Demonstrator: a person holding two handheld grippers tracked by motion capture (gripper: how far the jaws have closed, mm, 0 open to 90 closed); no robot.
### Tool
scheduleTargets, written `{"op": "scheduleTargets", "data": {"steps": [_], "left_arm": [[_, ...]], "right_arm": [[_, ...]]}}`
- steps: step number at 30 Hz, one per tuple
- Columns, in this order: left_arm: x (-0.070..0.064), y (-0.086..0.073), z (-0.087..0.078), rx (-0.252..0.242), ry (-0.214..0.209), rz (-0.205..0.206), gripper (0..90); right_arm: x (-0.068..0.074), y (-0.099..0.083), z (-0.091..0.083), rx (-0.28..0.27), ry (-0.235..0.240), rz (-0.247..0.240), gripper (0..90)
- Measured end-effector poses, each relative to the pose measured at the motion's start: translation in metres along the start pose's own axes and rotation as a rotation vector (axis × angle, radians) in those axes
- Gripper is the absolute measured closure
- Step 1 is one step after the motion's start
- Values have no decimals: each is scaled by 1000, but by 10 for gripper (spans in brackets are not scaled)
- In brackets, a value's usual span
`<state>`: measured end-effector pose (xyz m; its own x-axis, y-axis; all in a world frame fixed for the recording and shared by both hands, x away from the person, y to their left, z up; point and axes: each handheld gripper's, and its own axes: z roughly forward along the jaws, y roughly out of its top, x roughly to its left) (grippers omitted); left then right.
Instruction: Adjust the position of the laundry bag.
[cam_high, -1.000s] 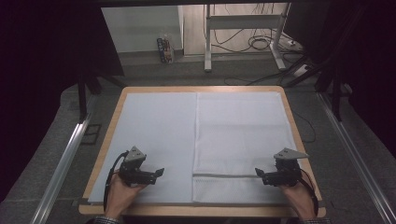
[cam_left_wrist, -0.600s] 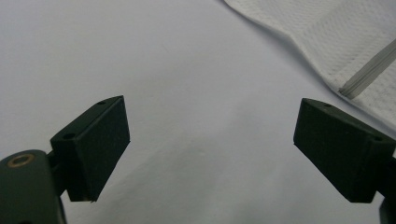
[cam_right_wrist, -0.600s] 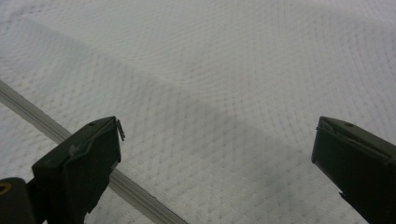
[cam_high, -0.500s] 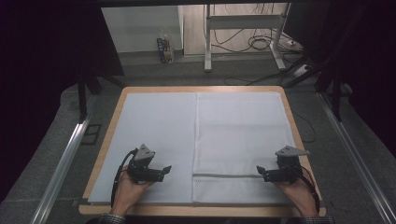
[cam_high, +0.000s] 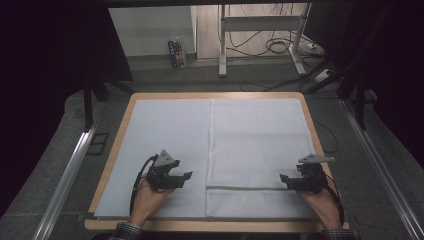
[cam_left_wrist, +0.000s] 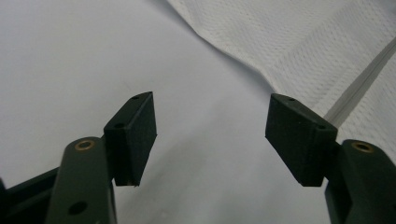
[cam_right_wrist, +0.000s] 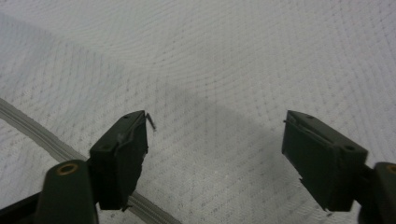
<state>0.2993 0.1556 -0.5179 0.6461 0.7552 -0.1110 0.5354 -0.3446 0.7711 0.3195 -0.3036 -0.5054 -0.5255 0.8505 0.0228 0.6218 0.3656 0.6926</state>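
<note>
Here the left gripper sits at about seven o'clock on the table, held in the person's left hand, with its jaws spread wide and nothing between them. In the left gripper view those jaws hang over the smooth pale sheet, and the edge of the white mesh cloth runs just ahead of them toward two o'clock. The right gripper is at about five o'clock on the table, in the right hand, pointing toward nine o'clock across the cloth; its jaws too stand wide apart and hold nothing. In the right gripper view they hover over the mesh weave, with the cloth's grey seam band passing under the left jaw. From the high view, the cloth lies flat over the right half of the table, its left edge near the middle, and the seam crosses it near the six o'clock edge, between the two grippers.
</note>
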Motion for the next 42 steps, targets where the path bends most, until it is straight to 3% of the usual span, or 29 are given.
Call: {"op": "scheduleTargets", "data": {"steps": [3, 7, 9, 15, 25, 26, 28, 29, 30, 31, 34, 38, 42], "left_arm": [[-4, 7, 12, 13, -35, 9, 389], [-8, 12, 22, 32, -43, 27, 445], [-10, 16, 29, 46, -37, 26, 514], [-13, 27, 41, 44, -63, 28, 558], [-16, 34, 57, 60, -79, 38, 582], [-17, 36, 61, 61, -80, 45, 580], [-18, 37, 63, 64, -81, 49, 575], [-20, 39, 67, 68, -75, 61, 564], [-20, 39, 67, 68, -75, 61, 555], [-21, 39, 70, 72, -72, 68, 540], [-26, 39, 77, 97, -41, 109, 530], [-27, 36, 80, 105, -37, 102, 554], [-27, 35, 79, 98, -27, 88, 605]], "right_arm": [[-2, 3, -4, -16, -16, 7, 280], [-6, 3, -5, -8, -31, 5, 323], [-12, 0, -4, 11, -22, 5, 425], [-17, 2, -10, 17, -42, -4, 565], [-28, 1, -13, 33, -117, 20, 607], [-30, 1, -13, 35, -148, 15, 621], [-32, 1, -14, 32, -162, 18, 626], [-38, 1, -17, 20, -199, 23, 646], [-38, 1, -17, 20, -199, 23, 646], [-46, 0, -21, 8, -235, 32, 668], [-54, -3, -25, 4, -271, 44, 693], [-66, -10, -27, 8, -273, 78, 693], [-67, -12, -20, 24, -274, 72, 651]]}}
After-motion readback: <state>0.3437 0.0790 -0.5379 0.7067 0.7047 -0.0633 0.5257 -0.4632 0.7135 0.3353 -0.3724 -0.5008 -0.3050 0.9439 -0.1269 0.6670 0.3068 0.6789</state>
